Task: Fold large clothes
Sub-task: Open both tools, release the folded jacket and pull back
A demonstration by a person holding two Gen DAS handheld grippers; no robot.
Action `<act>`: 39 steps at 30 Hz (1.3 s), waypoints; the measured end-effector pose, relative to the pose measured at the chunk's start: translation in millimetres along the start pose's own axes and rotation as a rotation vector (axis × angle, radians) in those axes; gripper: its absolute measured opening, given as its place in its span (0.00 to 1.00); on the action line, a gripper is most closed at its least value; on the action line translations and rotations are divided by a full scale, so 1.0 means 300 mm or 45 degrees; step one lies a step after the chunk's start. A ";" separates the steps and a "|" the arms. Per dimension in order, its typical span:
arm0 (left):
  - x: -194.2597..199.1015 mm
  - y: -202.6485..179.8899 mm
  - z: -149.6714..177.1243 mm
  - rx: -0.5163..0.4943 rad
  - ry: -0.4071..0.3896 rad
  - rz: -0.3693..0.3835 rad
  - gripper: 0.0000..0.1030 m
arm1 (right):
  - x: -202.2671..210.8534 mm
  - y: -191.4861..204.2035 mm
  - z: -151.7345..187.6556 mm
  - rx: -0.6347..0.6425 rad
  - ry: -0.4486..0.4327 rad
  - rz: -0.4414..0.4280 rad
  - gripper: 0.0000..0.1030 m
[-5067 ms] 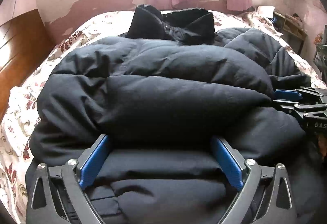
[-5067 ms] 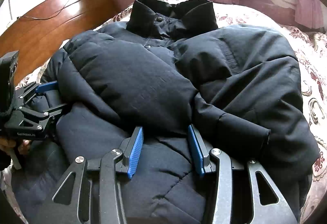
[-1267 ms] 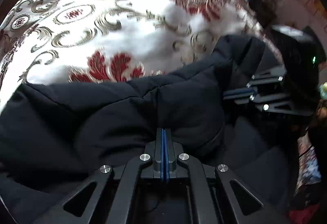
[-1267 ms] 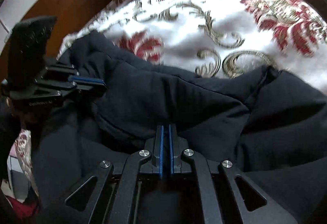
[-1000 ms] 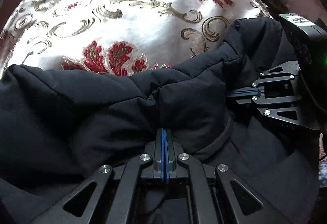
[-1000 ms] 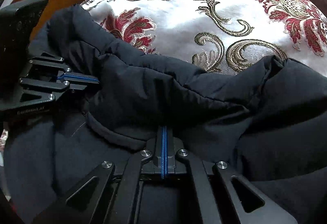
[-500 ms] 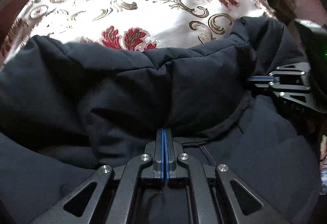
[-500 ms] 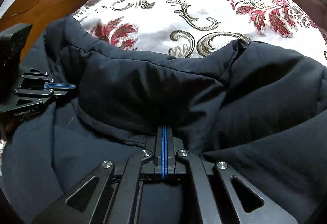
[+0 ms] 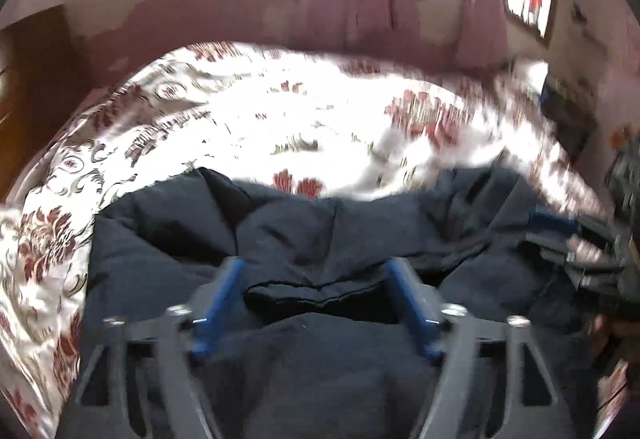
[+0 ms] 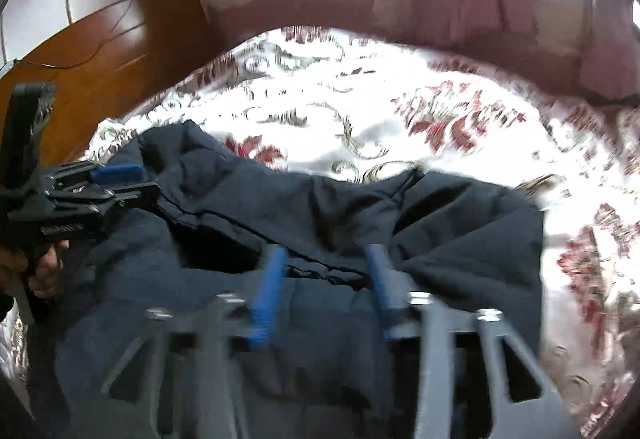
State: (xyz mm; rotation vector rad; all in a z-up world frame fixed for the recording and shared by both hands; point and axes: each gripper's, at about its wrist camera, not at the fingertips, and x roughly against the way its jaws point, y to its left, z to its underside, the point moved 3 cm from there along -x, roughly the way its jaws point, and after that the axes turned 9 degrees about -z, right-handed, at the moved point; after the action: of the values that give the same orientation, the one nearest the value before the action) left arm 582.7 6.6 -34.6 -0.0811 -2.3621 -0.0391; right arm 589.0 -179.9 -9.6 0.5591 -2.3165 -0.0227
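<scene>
Low in the frame, the right gripper (image 10: pixel 324 259) hangs with blue-padded fingers spread over the bunched dark navy puffer jacket (image 10: pixel 460 239) lying on the white floral bedspread (image 10: pixel 360 111); the left gripper (image 10: pixel 120 179) sits mid-left.

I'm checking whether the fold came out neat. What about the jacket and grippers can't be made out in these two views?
- Left wrist view: motion blur smears the left gripper; the right gripper is a streak at the edge.
- Both views: the jacket's near part runs under the gripper bodies and off the bottom edge.
- The collar and sleeves are folded out of sight.
- The bedspread pattern is blurred.
</scene>
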 end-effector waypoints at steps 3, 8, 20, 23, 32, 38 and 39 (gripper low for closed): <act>0.091 0.002 0.003 0.055 -0.044 0.011 0.86 | 0.093 -0.001 -0.020 -0.038 -0.058 -0.002 0.54; 0.242 0.010 0.015 0.078 -0.133 -0.063 0.98 | 0.227 0.042 -0.046 -0.060 -0.149 0.023 0.80; 0.625 0.023 0.089 0.137 -0.332 -0.129 1.00 | 0.538 0.207 0.007 -0.062 -0.328 -0.017 0.99; 0.709 0.018 0.125 0.123 -0.362 -0.167 1.00 | 0.618 0.265 0.035 -0.027 -0.358 -0.017 0.99; 0.911 -0.008 0.222 0.123 -0.431 -0.191 1.00 | 0.790 0.382 0.101 0.032 -0.410 0.005 0.99; 0.997 -0.021 0.277 0.111 -0.438 -0.180 1.00 | 0.869 0.407 0.152 0.007 -0.422 -0.013 0.99; 1.009 -0.023 0.288 0.107 -0.437 -0.179 1.00 | 0.877 0.411 0.164 0.005 -0.418 -0.015 0.99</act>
State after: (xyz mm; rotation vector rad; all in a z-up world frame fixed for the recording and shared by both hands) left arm 306.7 18.6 116.5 0.1296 -2.7057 0.0070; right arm 342.3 -180.9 151.5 0.6078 -2.6316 -0.1239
